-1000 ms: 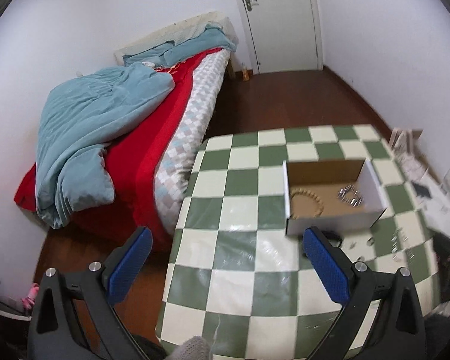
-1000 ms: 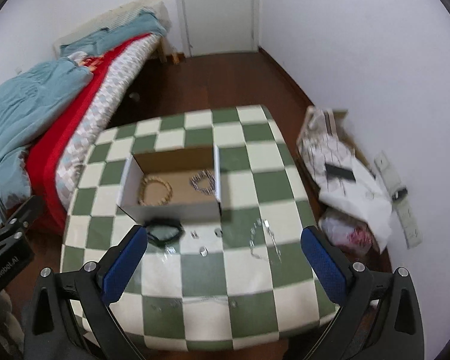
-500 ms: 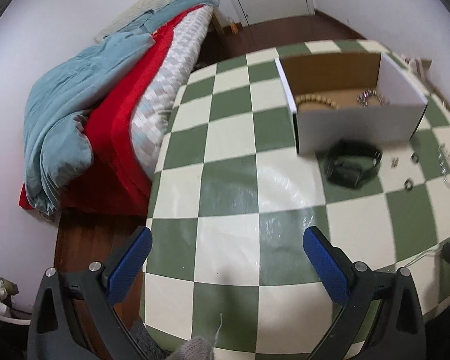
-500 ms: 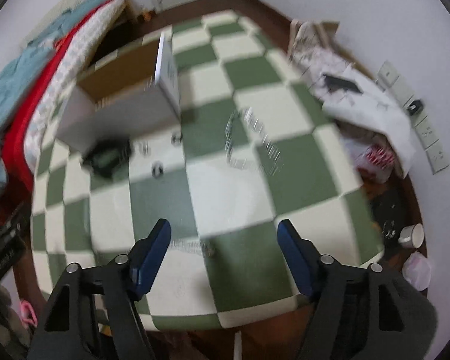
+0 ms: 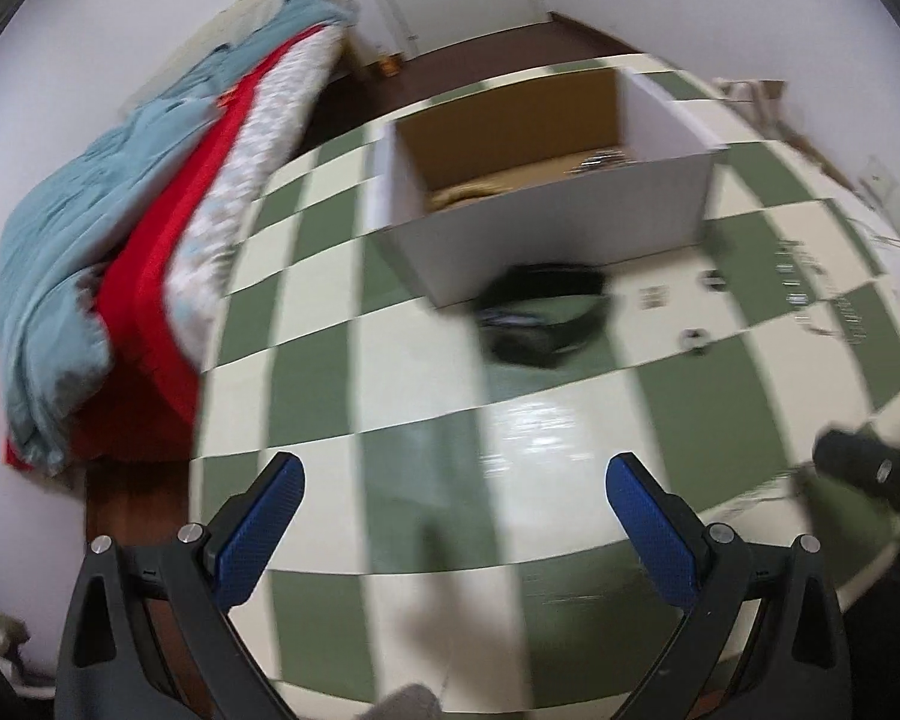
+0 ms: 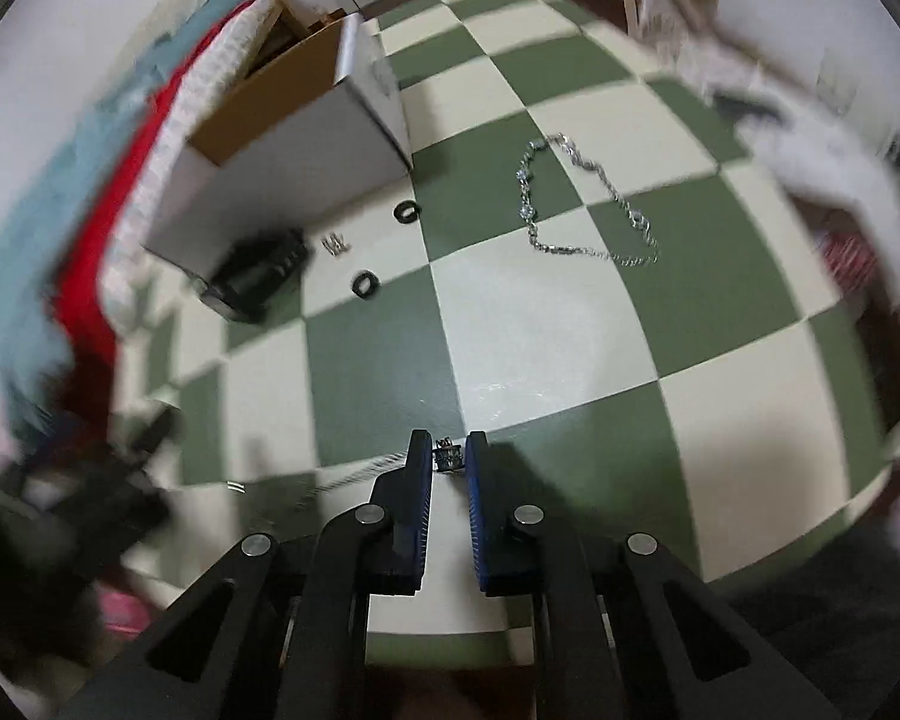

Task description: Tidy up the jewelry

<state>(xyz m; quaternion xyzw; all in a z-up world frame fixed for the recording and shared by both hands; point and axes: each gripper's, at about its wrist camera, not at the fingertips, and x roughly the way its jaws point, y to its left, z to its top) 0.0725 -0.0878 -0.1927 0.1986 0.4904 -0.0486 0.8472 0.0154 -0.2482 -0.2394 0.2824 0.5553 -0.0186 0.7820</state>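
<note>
My right gripper (image 6: 448, 439) points down at the checked table (image 6: 546, 360) near its front edge. Its jaws are closing around a small dark pendant (image 6: 448, 456) on a thin chain (image 6: 354, 474) that trails left; a sliver of gap still shows at each pad. My left gripper (image 5: 453, 474) hangs open over the table, nothing between its fingers. A white cardboard box (image 5: 546, 228) stands beyond it, with a beaded bracelet (image 5: 462, 195) and a silver piece (image 5: 600, 161) inside. A black watch (image 5: 540, 318) lies in front of the box.
A silver link necklace (image 6: 582, 204), two dark rings (image 6: 408, 211) (image 6: 366, 284) and small silver earrings (image 6: 335, 243) lie loose by the box (image 6: 306, 144). A bed with red and blue covers (image 5: 120, 252) borders the table's left side. Bags sit on the floor at right (image 6: 810, 138).
Both grippers have dropped close to the table top. The right jaws have gone from wide apart to nearly together around the pendant. The left jaws stay wide.
</note>
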